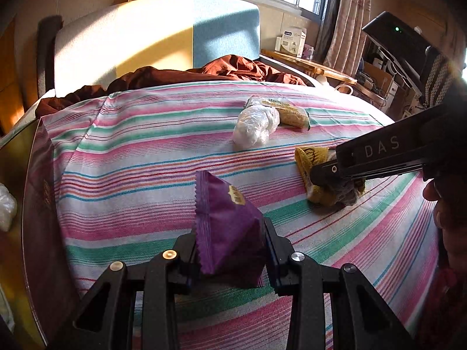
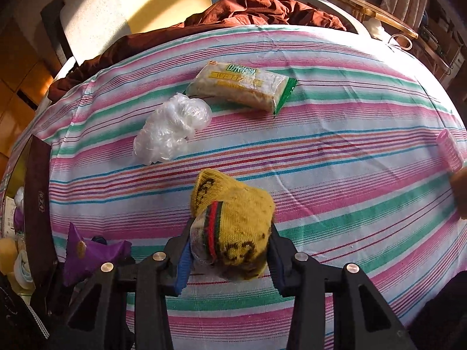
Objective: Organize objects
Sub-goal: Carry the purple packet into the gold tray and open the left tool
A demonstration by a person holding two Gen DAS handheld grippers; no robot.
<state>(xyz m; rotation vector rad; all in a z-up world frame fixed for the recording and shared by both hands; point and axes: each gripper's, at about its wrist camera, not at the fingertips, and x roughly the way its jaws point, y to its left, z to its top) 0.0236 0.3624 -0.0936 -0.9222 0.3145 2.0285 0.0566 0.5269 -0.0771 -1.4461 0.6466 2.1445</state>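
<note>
Over the striped bed sheet [image 1: 146,145], the left gripper [image 1: 230,250] points forward, level, and pinches a purple snack packet [image 1: 224,227] between its fingers. To its right, the right gripper [image 2: 230,253] reaches in low and is clamped on a yellow sock [image 2: 236,227] touching the sheet. Farther off lie a crumpled plastic bag [image 2: 172,131] and just beyond it a noodle packet [image 2: 239,86], with a brown blanket [image 2: 262,8] behind.

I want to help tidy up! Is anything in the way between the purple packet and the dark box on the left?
Nothing visible is. The left gripper holds the purple packet, and only bare striped cloth lies between it and the dark box.
</note>
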